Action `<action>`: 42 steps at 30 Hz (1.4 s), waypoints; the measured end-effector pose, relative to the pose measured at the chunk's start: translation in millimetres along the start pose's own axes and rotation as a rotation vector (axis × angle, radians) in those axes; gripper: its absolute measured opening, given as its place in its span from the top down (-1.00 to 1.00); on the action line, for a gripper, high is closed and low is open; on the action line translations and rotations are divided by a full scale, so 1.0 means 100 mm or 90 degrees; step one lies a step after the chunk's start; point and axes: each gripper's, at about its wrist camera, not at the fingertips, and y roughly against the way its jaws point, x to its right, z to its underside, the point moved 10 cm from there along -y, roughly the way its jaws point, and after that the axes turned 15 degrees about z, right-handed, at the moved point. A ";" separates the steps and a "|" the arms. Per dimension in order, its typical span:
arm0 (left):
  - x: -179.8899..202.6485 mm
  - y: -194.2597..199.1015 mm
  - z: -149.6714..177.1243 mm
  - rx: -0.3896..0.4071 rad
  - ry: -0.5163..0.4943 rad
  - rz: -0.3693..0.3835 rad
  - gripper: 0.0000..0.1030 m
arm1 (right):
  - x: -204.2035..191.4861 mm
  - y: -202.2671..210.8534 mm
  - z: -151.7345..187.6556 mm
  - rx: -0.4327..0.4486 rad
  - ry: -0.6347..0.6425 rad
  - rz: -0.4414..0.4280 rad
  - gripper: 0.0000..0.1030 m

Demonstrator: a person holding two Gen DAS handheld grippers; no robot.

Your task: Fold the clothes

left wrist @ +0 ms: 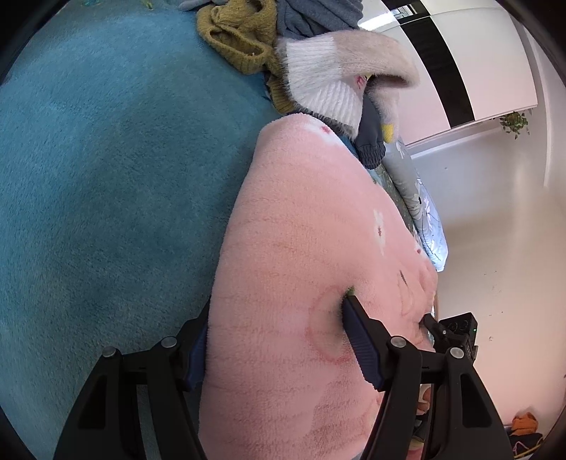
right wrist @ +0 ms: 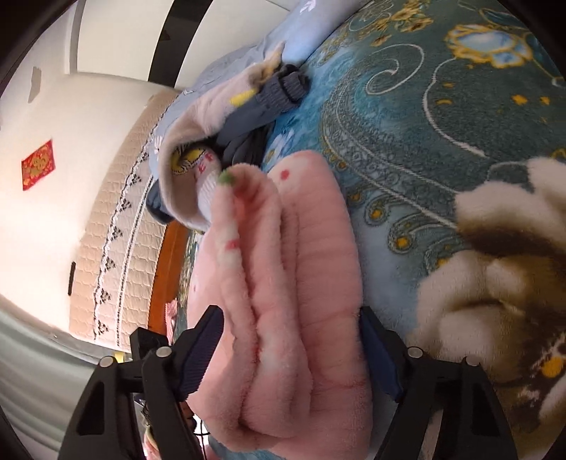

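Observation:
A pink fleece garment lies folded on the blue blanket near the bed's edge. My left gripper is closed on it: one finger presses a dent into its top, the other sits under its left edge. In the right wrist view the same pink garment shows as a thick stack of folds. My right gripper clamps that stack between its two blue pads. The right gripper's body also shows in the left wrist view past the garment.
A pile of unfolded clothes lies beyond the pink garment: a mustard knit, a grey garment, a white and beige fleece. A brown and white fluffy item lies at right. The bed edge and floor are at right.

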 end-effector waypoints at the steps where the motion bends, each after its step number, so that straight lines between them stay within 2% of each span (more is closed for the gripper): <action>1: 0.01 0.00 0.00 0.002 -0.004 -0.003 -0.33 | 0.00 -0.01 0.01 0.002 0.006 0.006 -0.31; 4: 0.02 0.03 0.02 0.006 -0.011 -0.004 -0.15 | -0.01 0.00 0.03 0.007 0.010 0.001 -0.13; 6: 0.03 0.06 0.02 0.008 -0.011 -0.002 -0.04 | -0.02 0.01 0.03 0.011 0.010 -0.011 -0.08; 13: 0.08 0.08 0.05 0.019 -0.045 0.000 0.31 | -0.08 0.07 0.03 0.032 0.016 -0.030 0.00; 17: 0.09 0.08 0.04 0.014 -0.092 0.000 0.38 | -0.19 0.21 0.04 0.064 0.021 -0.041 0.06; 20: 0.19 0.00 0.01 0.011 -0.116 0.017 0.40 | -0.37 0.34 0.03 0.095 0.033 -0.058 0.06; 23: 0.28 -0.07 -0.02 0.004 -0.137 0.034 0.45 | -0.54 0.43 0.05 0.117 0.053 -0.045 0.07; 26: 0.36 0.05 -0.05 0.004 -0.156 0.060 0.47 | -0.77 0.50 0.06 0.128 0.080 -0.036 0.07; 28: 0.39 0.18 -0.12 0.018 -0.169 0.072 0.47 | -1.02 0.48 0.06 0.131 0.110 -0.030 0.07; 34: 0.13 0.93 -0.41 0.085 -0.182 0.092 0.47 | -1.86 0.27 0.03 0.134 0.195 -0.037 0.07; 39: -0.35 1.72 -0.82 0.178 -0.158 0.074 0.47 | -2.71 -0.30 0.09 0.104 0.257 -0.062 0.07; 42: -0.60 2.36 -1.12 0.261 -0.146 0.054 0.47 | -3.32 -0.74 0.12 0.079 0.297 -0.095 0.07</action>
